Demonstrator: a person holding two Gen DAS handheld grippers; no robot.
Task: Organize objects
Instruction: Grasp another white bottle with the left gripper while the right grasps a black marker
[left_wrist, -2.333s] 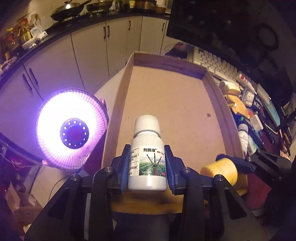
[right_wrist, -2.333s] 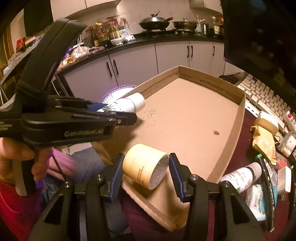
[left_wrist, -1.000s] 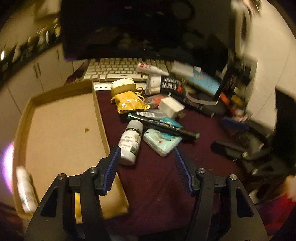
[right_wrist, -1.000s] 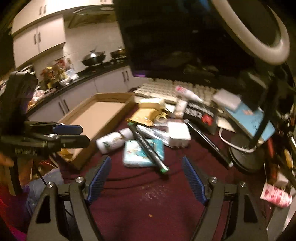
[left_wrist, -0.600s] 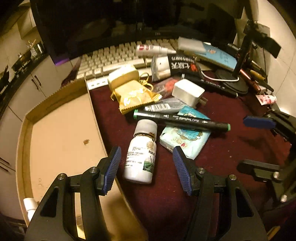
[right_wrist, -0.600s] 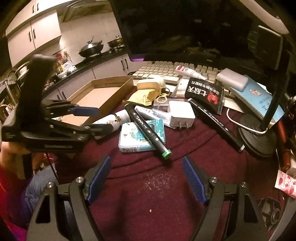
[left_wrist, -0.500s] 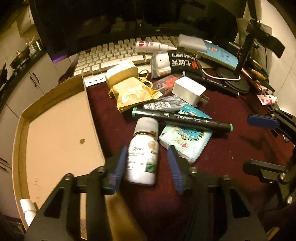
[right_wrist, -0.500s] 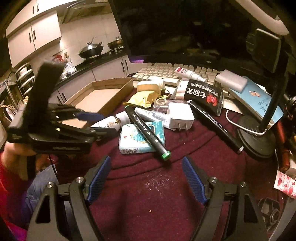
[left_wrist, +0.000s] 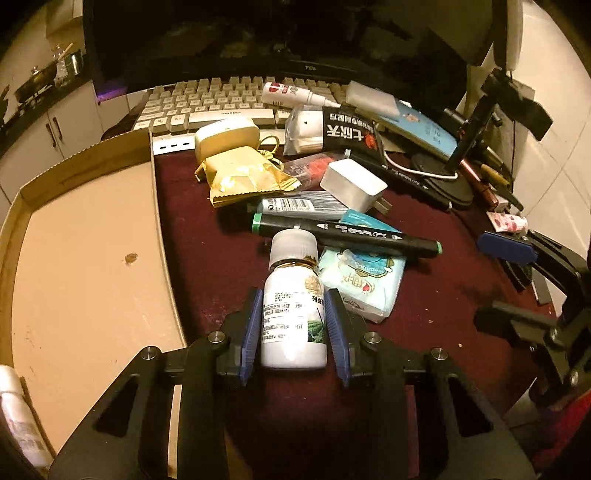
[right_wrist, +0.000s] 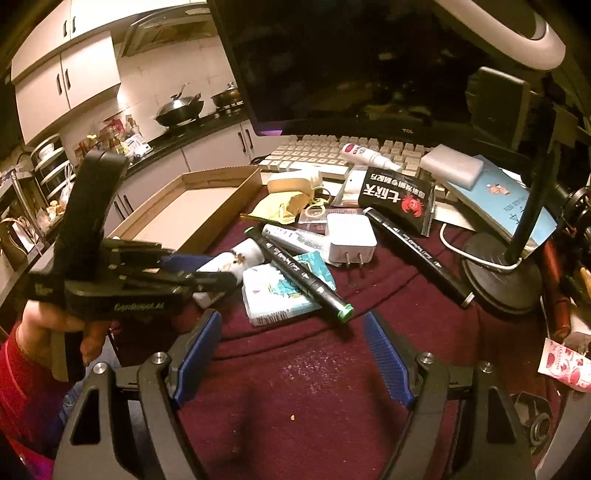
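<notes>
My left gripper (left_wrist: 292, 328) is shut on a white bottle (left_wrist: 293, 306) that lies on the dark red cloth, cap pointing away. The bottle also shows in the right wrist view (right_wrist: 236, 260), with the left gripper (right_wrist: 201, 275) around it. My right gripper (right_wrist: 291, 354) is open and empty above the cloth, short of a black marker (right_wrist: 299, 271) lying across a blue tissue pack (right_wrist: 280, 291). A cardboard tray (left_wrist: 74, 229) sits on the left, with another white bottle (left_wrist: 16, 417) at its near corner.
Beyond the marker (left_wrist: 343, 234) lie a white charger (left_wrist: 354, 184), a gold packet (left_wrist: 243, 177), a black snack bag (left_wrist: 349, 129), a second marker (right_wrist: 417, 254) and a keyboard (left_wrist: 221, 101). A lamp base (right_wrist: 502, 273) and a monitor (right_wrist: 369, 55) stand behind.
Both grippers let go of a bottle and a yellow tube at the tray and swung over to the clutter. My left gripper then closed on the lying white bottle. The right stayed open.
</notes>
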